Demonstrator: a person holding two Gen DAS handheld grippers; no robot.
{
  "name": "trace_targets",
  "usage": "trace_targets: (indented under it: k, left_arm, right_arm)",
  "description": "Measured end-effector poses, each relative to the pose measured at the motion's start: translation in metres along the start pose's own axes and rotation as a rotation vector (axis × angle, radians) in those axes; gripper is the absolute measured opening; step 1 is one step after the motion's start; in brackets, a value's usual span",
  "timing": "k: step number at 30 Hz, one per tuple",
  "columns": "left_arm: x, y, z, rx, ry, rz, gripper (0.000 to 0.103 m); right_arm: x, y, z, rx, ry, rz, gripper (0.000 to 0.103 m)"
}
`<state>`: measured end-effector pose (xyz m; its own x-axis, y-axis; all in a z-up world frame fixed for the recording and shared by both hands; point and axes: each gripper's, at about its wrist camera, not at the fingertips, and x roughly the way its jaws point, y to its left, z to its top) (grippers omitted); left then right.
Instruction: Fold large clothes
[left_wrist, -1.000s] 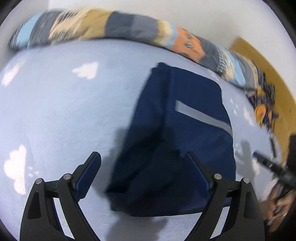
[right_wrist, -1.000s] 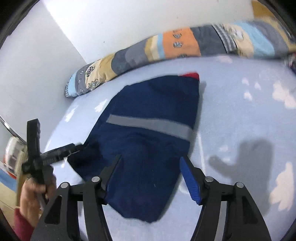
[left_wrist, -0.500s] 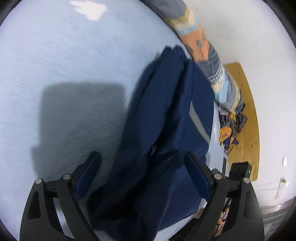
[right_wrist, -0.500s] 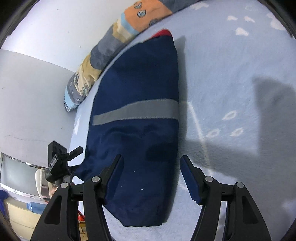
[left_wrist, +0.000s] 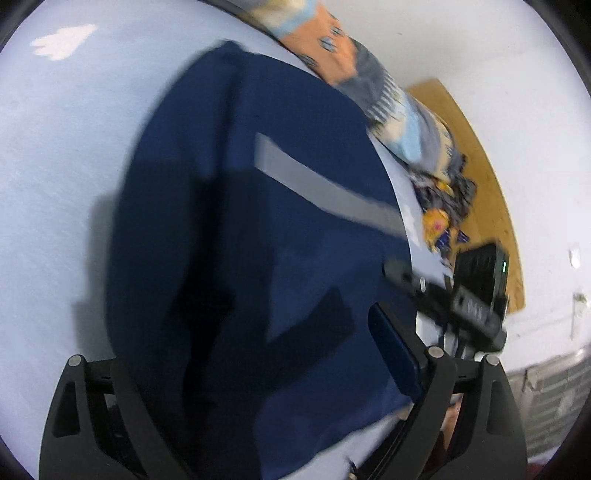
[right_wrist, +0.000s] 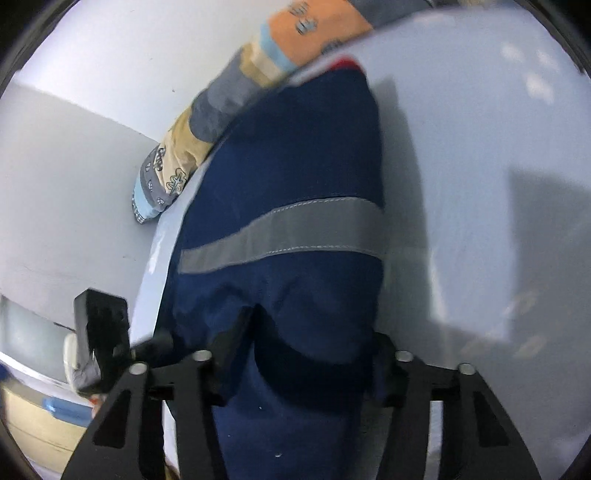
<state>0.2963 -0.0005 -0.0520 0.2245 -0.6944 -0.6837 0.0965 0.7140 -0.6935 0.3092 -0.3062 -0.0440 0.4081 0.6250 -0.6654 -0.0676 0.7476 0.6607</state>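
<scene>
Your garment (right_wrist: 291, 155): navy, folded lengthwise into long strip, grey reflective band (right_wrist: 284, 232) across middle, red trim at far end. Lies on pale blue bed (right_wrist: 480, 155), far end near patchwork bolster (right_wrist: 221, 110). Your right tongs (right_wrist: 299, 354) closing, garment's near edge bunched between pads. Your left tongs (left_wrist: 258, 354) spread wide over garment's near end, gripping nothing.

A pale blue bed sheet printed with white clouds (left_wrist: 62, 155) is covering the bed. A long patchwork bolster in orange, grey, tan and light blue (right_wrist: 207, 122) is lying along plain white walls (right_wrist: 122, 55). A light wooden board (left_wrist: 476, 162) is leaning against the far wall. Soft shadows are falling across the sheet.
</scene>
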Motion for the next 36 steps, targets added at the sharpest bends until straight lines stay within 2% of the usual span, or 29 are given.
trace_targets:
  k: [2, 5, 7, 9, 10, 12, 14, 16, 18, 19, 21, 23, 25, 26, 28, 31, 33, 36]
  left_arm:
    - [0.009, -0.022, -0.013, 0.044, 0.036, 0.003, 0.093]
    - [0.026, -0.054, -0.037, 0.143, 0.097, 0.074, 0.093]
    - [0.035, -0.056, -0.042, 0.141, 0.110, 0.126, 0.093]
    - [0.037, -0.050, -0.037, 0.119, 0.092, 0.198, 0.092]
    - [0.034, -0.047, -0.033, 0.108, 0.073, 0.239, 0.091]
    - [0.015, -0.045, -0.026, 0.096, 0.007, 0.324, 0.090]
    - [-0.011, -0.048, -0.025, 0.085, -0.083, 0.358, 0.090]
    - [-0.034, -0.059, -0.028, 0.133, -0.187, 0.425, 0.090]
    - [-0.040, -0.074, -0.034, 0.190, -0.235, 0.474, 0.090]
    - [-0.039, -0.078, -0.037, 0.217, -0.230, 0.482, 0.090]
    - [-0.026, -0.089, -0.038, 0.276, -0.207, 0.523, 0.090]
    - [0.003, -0.095, -0.037, 0.344, -0.132, 0.602, 0.090]
    - [0.033, -0.090, -0.035, 0.372, -0.041, 0.709, 0.092]
    - [0.040, -0.084, -0.037, 0.368, -0.014, 0.721, 0.092]
    - [0.034, -0.083, -0.033, 0.344, -0.016, 0.707, 0.092]
    - [0.012, -0.096, -0.025, 0.372, -0.102, 0.666, 0.091]
    - [-0.001, -0.101, -0.018, 0.370, -0.188, 0.663, 0.091]
    - [-0.005, -0.097, -0.003, 0.327, -0.259, 0.681, 0.091]
  right_arm:
    - [-0.020, 0.008, 0.007, -0.070, -0.025, -0.047, 0.049]
    - [-0.044, 0.006, 0.010, -0.133, -0.019, -0.092, 0.050]
    - [-0.048, -0.007, 0.008, -0.137, 0.021, -0.131, 0.054]
    - [-0.040, -0.029, -0.001, -0.080, 0.074, -0.192, 0.064]
    - [-0.036, -0.035, -0.004, -0.061, 0.098, -0.205, 0.064]
    - [-0.047, -0.040, -0.009, -0.038, 0.088, -0.186, 0.063]
    - [-0.064, -0.034, -0.009, -0.081, 0.051, -0.250, 0.064]
    - [-0.079, -0.021, -0.012, -0.152, 0.007, -0.303, 0.063]
    - [-0.089, -0.004, -0.021, -0.229, -0.012, -0.277, 0.060]
    - [-0.090, 0.003, -0.026, -0.247, -0.010, -0.260, 0.059]
    - [-0.085, 0.016, -0.037, -0.287, 0.009, -0.238, 0.049]
    - [-0.071, 0.026, -0.044, -0.328, 0.051, -0.256, 0.044]
    - [-0.052, 0.031, -0.050, -0.361, 0.104, -0.309, 0.042]
    - [-0.043, 0.030, -0.053, -0.365, 0.126, -0.335, 0.042]
    - [-0.034, 0.029, -0.057, -0.368, 0.155, -0.358, 0.043]
    - [-0.044, 0.036, -0.053, -0.372, 0.128, -0.330, 0.042]
    - [-0.059, 0.045, -0.044, -0.375, 0.048, -0.280, 0.043]
    - [-0.064, 0.053, -0.032, -0.381, -0.055, -0.314, 0.046]
